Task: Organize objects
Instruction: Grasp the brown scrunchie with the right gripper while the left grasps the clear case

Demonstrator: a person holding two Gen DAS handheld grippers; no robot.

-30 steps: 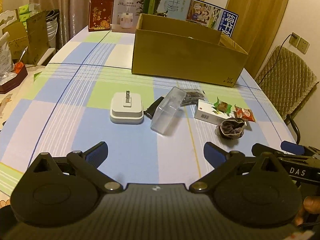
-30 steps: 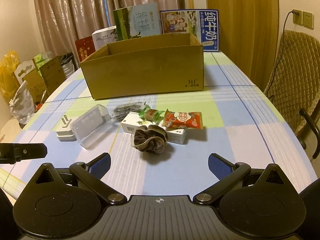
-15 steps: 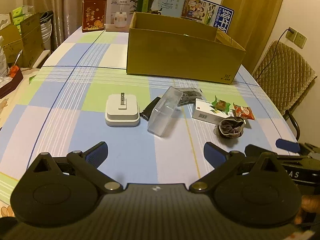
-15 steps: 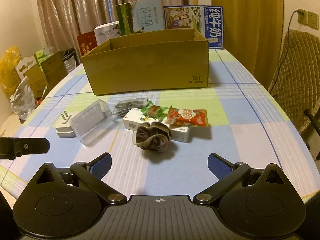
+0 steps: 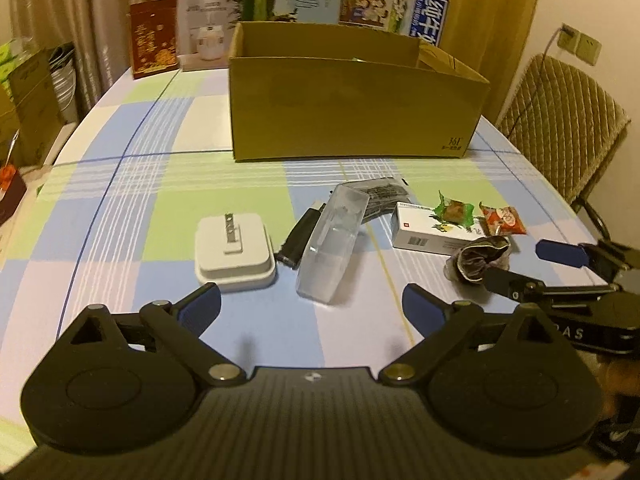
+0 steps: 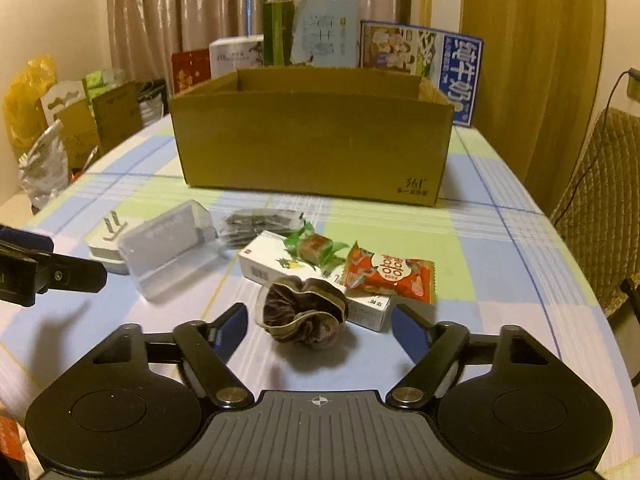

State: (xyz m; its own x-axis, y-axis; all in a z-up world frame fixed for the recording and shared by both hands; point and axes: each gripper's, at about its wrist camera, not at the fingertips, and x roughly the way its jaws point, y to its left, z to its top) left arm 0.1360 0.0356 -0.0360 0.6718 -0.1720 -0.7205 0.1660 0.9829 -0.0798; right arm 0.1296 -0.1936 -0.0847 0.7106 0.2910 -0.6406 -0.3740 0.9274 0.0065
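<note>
Across the middle of both frames a checked tablecloth (image 5: 120, 208) carries a loose row of small things, with an open cardboard box (image 6: 312, 144) standing behind them toward the top of the frame. At the lower centre of the right wrist view, the right gripper (image 6: 318, 330) is released, its jaws spread wide on either side of a dark brown scrunchie (image 6: 304, 316) without touching it. Just behind the scrunchie lies a white carton (image 6: 280, 260), with a green-wrapped sweet (image 6: 314, 246) on top and a red snack packet (image 6: 390, 274) leaning over its right end. Left of these sits a clear plastic case (image 6: 168, 244), tilted, with a dark foil packet (image 6: 260, 222) behind it and a white plug adapter (image 6: 108, 246) at its left, prongs upward. At the bottom of the left wrist view, the left gripper (image 5: 312, 310) is also released, jaws wide apart above bare cloth, with the adapter (image 5: 234, 252) and the clear case (image 5: 332, 248) just ahead of it; a small black object (image 5: 300, 236) lies between those two, touching the case. At the right edge of that view the right gripper (image 5: 524, 268) shows beside the scrunchie (image 5: 476, 260). A quilted chair (image 5: 560, 128) stands at the right edge
</note>
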